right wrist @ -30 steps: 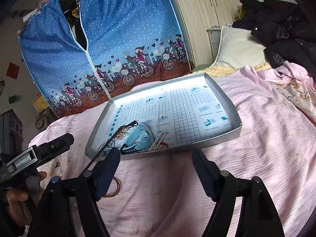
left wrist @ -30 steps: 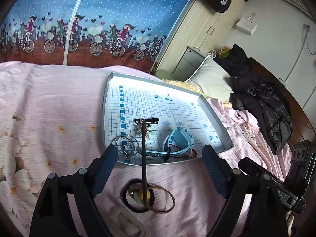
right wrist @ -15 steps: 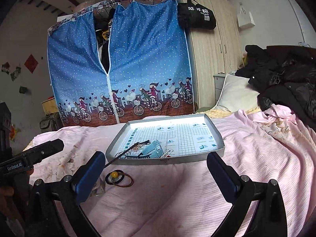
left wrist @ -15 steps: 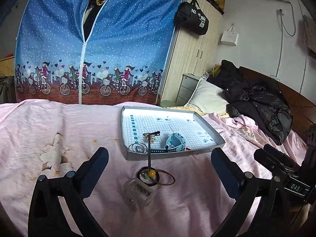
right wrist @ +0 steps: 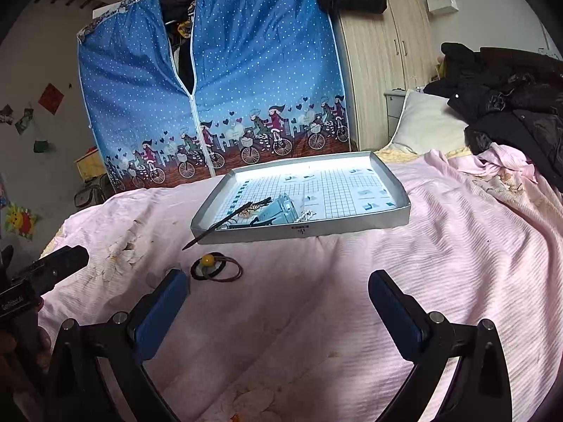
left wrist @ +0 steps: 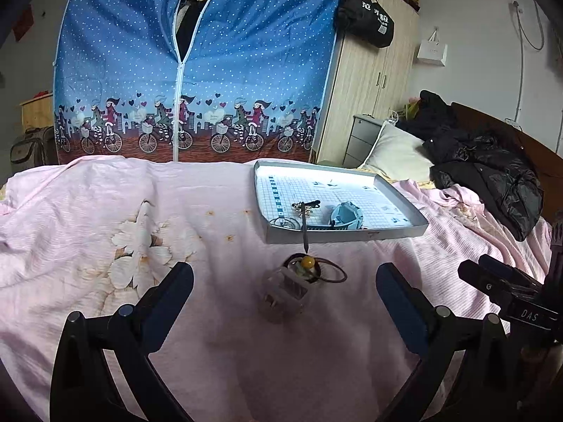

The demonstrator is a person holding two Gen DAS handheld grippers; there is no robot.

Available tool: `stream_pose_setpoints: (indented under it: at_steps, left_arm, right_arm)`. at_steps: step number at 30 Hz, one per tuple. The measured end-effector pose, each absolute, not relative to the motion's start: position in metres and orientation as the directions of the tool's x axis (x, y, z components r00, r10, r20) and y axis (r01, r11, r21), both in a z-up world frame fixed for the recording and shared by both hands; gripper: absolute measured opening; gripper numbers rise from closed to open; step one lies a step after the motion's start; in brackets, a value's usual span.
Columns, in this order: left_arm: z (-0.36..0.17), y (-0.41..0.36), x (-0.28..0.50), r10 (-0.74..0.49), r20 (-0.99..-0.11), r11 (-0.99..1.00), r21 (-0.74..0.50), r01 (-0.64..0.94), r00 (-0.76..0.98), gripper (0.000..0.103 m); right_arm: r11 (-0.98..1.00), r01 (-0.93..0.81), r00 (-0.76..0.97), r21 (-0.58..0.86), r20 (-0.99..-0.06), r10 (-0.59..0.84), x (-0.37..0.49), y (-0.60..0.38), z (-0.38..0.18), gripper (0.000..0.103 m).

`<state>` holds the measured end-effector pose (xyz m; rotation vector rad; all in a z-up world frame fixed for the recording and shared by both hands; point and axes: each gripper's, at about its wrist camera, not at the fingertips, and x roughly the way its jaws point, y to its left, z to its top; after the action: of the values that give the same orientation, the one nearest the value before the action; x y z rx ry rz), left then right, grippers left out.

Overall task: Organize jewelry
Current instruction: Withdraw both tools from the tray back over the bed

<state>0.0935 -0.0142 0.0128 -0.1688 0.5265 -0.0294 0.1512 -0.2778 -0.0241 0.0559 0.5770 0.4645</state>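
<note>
Left wrist view: the left gripper [left wrist: 284,297] has pulled back from the tray [left wrist: 401,195], jaws wide and empty, so more of the pink bedspread [left wrist: 105,211] shows. A clear box [left wrist: 281,293] and hair ties [left wrist: 316,270] lie just before the tray, which holds a hair stick [left wrist: 304,221] and a watch [left wrist: 346,214].

Right wrist view: the right gripper [right wrist: 278,299] has also drawn back, jaws wide, empty. Behind the bed stand a blue wardrobe [right wrist: 225,81] and a wooden cupboard [right wrist: 383,45].
</note>
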Motion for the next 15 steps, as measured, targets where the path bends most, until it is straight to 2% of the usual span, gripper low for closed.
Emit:
stream_pose_setpoints:
  at_steps: [15]
  left_arm:
    - [-0.012, -0.011, 0.100, -0.038, -0.585, 0.988, -0.143, -0.057, 0.810, 0.102]
  right_arm:
    - [0.885, -0.423, 0.660, 0.193, -0.604, 0.447, 0.162, -0.270, -0.049, 0.103]
